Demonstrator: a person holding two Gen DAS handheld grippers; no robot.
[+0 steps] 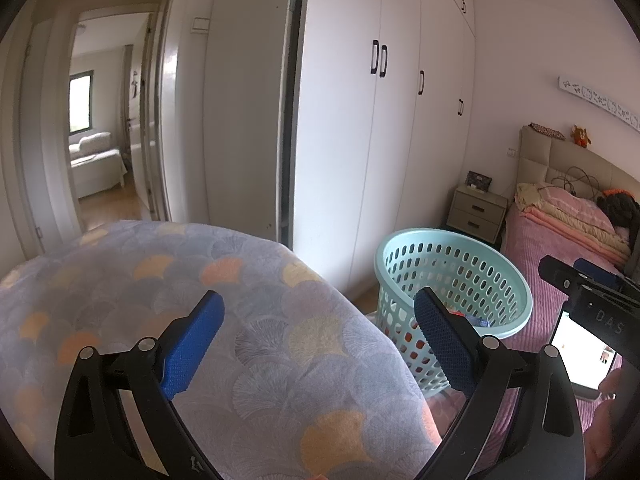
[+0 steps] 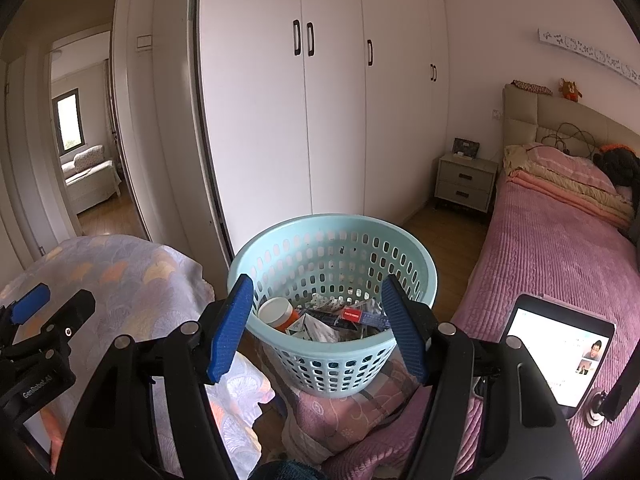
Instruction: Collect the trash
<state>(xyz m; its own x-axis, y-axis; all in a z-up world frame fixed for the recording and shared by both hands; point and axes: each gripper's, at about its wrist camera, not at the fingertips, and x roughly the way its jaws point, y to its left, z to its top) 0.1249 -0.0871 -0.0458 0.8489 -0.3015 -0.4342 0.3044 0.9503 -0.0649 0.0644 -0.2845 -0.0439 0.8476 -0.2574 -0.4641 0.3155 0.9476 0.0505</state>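
- The right gripper (image 2: 316, 330) hangs with jaws spread wide and nothing between them, just above the near rim of the mint basket (image 2: 332, 364).
- The left gripper (image 1: 320, 340) is likewise released, holding nothing, over the patterned quilt (image 1: 240, 360) left of the basket.
- The trash (image 2: 320, 320), a white-capped orange bottle (image 2: 280, 314) among wrappers, lies inside the basket.
- A lit tablet (image 2: 560, 352) lies on the pink bed (image 2: 560, 260) right of the basket.

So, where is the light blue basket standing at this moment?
In the right wrist view the basket stands centre frame between the open right gripper fingers, beside the pink bed, before the white wardrobe.
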